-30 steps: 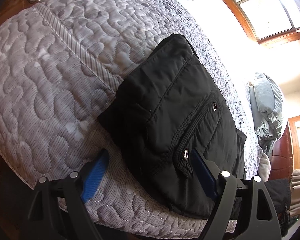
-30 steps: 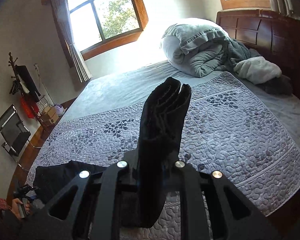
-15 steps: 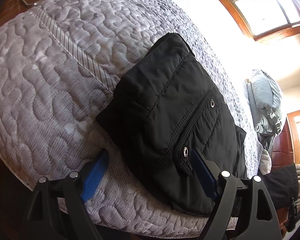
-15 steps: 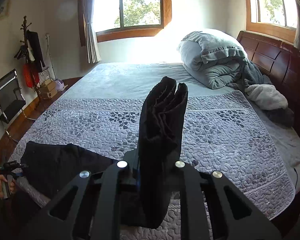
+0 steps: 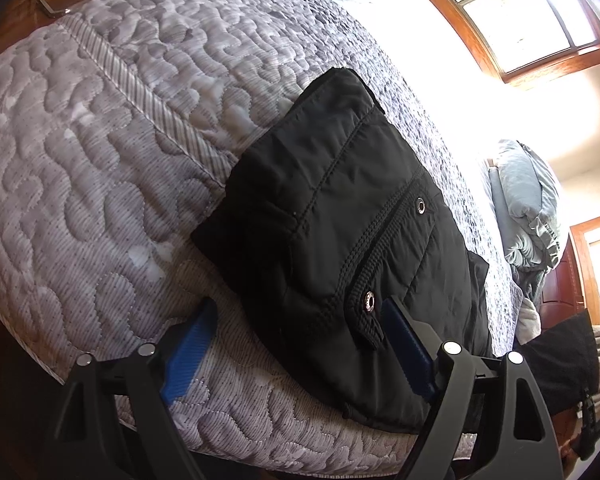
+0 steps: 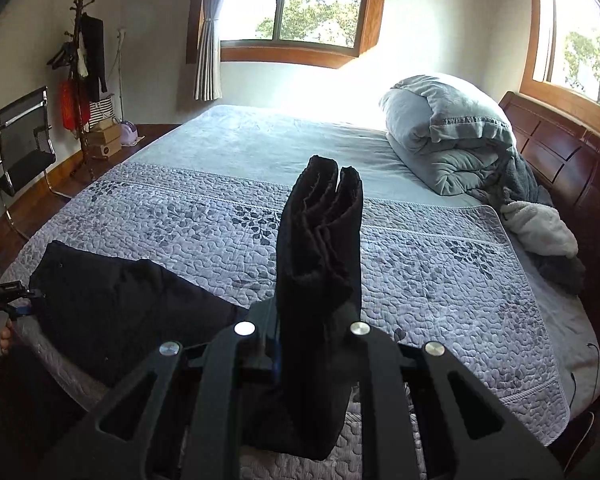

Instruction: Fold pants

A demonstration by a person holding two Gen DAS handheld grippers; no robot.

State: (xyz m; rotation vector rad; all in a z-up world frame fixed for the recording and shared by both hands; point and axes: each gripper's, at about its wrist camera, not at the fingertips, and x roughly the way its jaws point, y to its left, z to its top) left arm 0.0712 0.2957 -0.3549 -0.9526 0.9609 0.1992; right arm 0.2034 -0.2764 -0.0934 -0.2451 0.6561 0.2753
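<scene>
The left gripper [image 5: 296,344] is held wide apart at the near edge of the bed, nothing pinched between its blue pads [image 5: 188,344]. Under its left finger only the quilted grey bedspread [image 5: 100,168] is seen; against its right finger the waist end of the black pants [image 5: 340,232] is found, the cloth lying flat on the bedspread and stretching away ahead and to the right of the claw. A stitched pocket seam with two metal eyelets [image 5: 420,205] is seen on the top layer, the nearer eyelet just beside the right pad. Over in the right wrist view, the right gripper [image 6: 316,344] is pressed tight on a bunched, folded length of the pants' black fabric [image 6: 320,264], which is held standing upright between the fingers and rises ahead of the claw above the bed. To the left of that claw the rest of the garment is spread on the bedspread near the bed's edge, with the other gripper at its far left end. Ahead and to the right, a rolled grey duvet [image 6: 448,136] is piled against the wooden headboard [image 6: 556,160].
</scene>
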